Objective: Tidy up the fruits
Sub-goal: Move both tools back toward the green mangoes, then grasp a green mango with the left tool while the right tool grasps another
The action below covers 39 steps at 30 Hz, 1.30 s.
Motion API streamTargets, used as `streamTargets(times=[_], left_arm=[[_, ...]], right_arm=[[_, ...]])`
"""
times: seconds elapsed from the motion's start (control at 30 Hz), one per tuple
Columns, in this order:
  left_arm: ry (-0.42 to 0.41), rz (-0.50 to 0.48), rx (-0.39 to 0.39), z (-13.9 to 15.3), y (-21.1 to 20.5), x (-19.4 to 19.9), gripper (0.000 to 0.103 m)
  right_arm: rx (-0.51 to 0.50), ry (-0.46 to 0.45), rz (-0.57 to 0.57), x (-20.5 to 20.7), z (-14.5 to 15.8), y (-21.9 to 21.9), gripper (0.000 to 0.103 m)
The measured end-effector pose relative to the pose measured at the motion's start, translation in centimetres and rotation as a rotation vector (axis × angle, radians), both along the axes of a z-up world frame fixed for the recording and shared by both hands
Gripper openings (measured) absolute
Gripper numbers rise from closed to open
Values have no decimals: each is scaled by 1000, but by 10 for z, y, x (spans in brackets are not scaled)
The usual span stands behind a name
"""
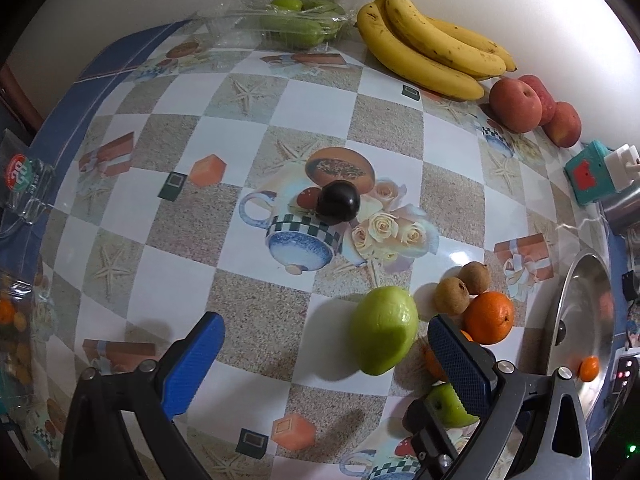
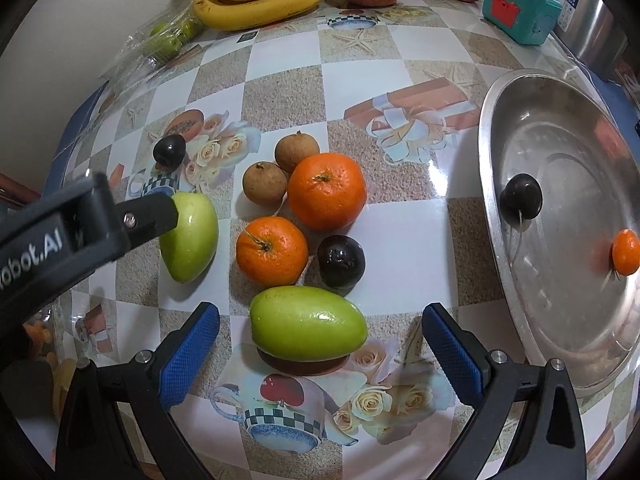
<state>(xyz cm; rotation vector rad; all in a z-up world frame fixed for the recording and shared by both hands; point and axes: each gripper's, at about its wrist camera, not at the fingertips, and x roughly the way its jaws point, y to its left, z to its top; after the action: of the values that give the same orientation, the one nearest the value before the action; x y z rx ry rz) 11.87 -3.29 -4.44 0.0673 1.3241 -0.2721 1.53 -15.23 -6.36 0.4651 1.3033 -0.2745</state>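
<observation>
Right wrist view shows the right gripper [image 2: 320, 344] with jaws spread wide and empty, bracketing a green mango [image 2: 308, 330] that lies on its side on the patterned tablecloth [image 2: 400, 248] between the blue pads, touching neither. Just beyond it sit two oranges [image 2: 327, 191], a dark plum [image 2: 341, 256] and two brown round fruits [image 2: 265, 183] (species not determinable), clustered and partly touching. A steel tray [image 2: 560, 128] to the right already holds a second dark plum [image 2: 521, 196] and a small orange [image 2: 626, 252]. The left gripper [image 1: 324, 356], jaws likewise spread and empty, hovers near a second green mango [image 1: 385, 330]; its outer finger appears close against that fruit in the right wrist view, contact unconfirmed. Bananas [image 1: 432, 46] and red apples [image 1: 516, 106] are lined up along the far wall. Assessment: the step in hand is the approach to the near mango. Next move calls for lowering, closing on its narrow axis, and carrying it clear of the neighbouring plum.
</observation>
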Motion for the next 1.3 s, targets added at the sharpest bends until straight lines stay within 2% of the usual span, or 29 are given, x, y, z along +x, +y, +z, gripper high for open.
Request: streamTargets(times=[0.43,0.8,0.97,1.03,1.1,1.3], left_arm=[[17,-54,4,-9,-16,0,101],[16,-62,-6,-10,-19,3,91],[12,-81,-16,-8,-22,3,86],[17,-91,-29,-8,-24,3,80],[22,-99,-37,-9,-26,2,77],[35,-112,-28,-15,-31,1,69]], right_arm=[[-16,5,6,2,-2,2,101],[-26,1,11,1,0,0,100],[-20,-12,13,-1,3,0,95],[-20,-16,15,-1,5,0,84],[-14,-18,14,-1,5,1,79],[-13,-12,30,0,2,6,77]])
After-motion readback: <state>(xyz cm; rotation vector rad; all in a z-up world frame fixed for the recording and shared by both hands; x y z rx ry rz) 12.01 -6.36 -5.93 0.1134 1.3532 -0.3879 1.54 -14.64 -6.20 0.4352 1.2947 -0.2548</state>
